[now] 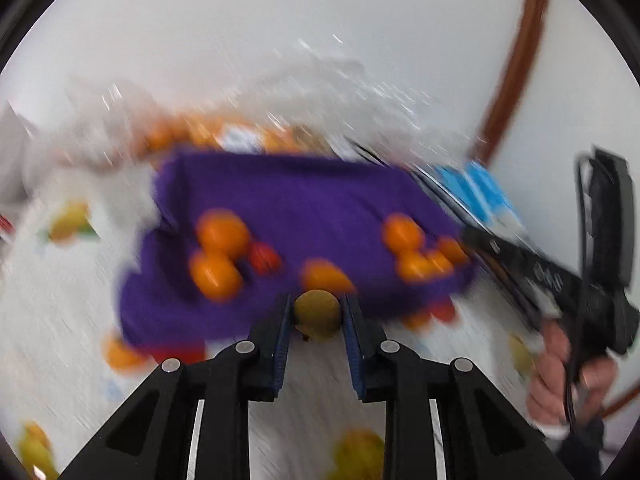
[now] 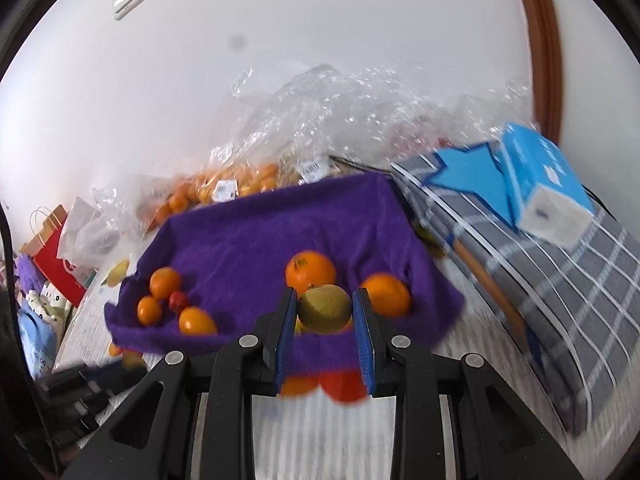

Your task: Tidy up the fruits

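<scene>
A purple cloth (image 1: 288,208) lies over a raised box, with several oranges (image 1: 222,232) and a small red fruit (image 1: 264,258) on it; the left wrist view is blurred. My left gripper (image 1: 317,314) is shut on a small brownish-green fruit (image 1: 318,312) just before the cloth's near edge. My right gripper (image 2: 325,310) is shut on a larger green-yellow fruit (image 2: 325,308) over the cloth's (image 2: 280,224) near edge, between two oranges (image 2: 310,270). More oranges (image 2: 164,282) and a red fruit (image 2: 178,300) lie at its left. The right gripper also shows in the left wrist view (image 1: 520,264).
Clear plastic bags (image 2: 320,116) with oranges (image 2: 224,188) sit behind the cloth by the wall. A blue tissue box (image 2: 544,184) rests on a grey checked cushion (image 2: 560,272) at right. Paper bags (image 2: 52,248) stand at left. Loose fruits (image 2: 340,386) lie under the cloth's front edge on the fruit-printed table cover (image 1: 60,320).
</scene>
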`<state>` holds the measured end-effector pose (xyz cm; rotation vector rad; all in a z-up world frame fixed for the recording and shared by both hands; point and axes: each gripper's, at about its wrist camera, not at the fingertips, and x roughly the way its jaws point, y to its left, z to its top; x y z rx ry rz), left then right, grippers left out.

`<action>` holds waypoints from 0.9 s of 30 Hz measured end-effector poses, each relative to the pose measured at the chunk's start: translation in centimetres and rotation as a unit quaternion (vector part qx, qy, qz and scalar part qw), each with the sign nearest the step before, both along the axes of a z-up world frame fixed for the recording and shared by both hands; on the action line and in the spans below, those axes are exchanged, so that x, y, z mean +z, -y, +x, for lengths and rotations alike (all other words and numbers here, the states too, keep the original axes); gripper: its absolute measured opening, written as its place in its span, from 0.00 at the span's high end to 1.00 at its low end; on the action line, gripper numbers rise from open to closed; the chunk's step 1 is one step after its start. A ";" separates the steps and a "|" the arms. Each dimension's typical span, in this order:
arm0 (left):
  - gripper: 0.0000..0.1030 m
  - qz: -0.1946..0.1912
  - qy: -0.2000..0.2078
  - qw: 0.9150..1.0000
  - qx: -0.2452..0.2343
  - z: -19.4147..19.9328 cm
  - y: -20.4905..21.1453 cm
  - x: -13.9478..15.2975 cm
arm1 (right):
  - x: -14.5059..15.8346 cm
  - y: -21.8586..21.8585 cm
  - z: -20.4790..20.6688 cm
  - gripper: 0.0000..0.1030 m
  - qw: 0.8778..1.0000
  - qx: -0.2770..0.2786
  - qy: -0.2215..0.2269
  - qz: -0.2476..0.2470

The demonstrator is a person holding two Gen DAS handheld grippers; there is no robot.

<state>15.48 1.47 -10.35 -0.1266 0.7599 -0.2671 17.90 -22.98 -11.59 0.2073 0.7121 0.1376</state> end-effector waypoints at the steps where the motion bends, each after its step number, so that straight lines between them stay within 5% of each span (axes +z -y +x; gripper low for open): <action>1: 0.77 0.010 0.003 1.000 0.014 0.8 -0.2 0.1 | -0.1 -0.3 0.7 0.73 1.000 0.000 0.000 -0.003; 9: 0.74 0.010 -0.029 0.999 0.040 4.1 -0.6 -2.0 | -2.0 -2.0 2.6 0.71 0.998 0.008 -0.019 -0.053; 18: 0.66 0.025 -0.010 0.997 0.068 -0.6 -1.2 2.3 | 1.9 -2.3 -2.3 0.54 0.997 -0.022 0.000 -0.068; 27: 0.31 0.041 0.050 0.995 0.077 -9.5 -0.4 7.8 | 6.7 -2.9 -11.1 0.47 0.995 -0.037 -0.002 -0.091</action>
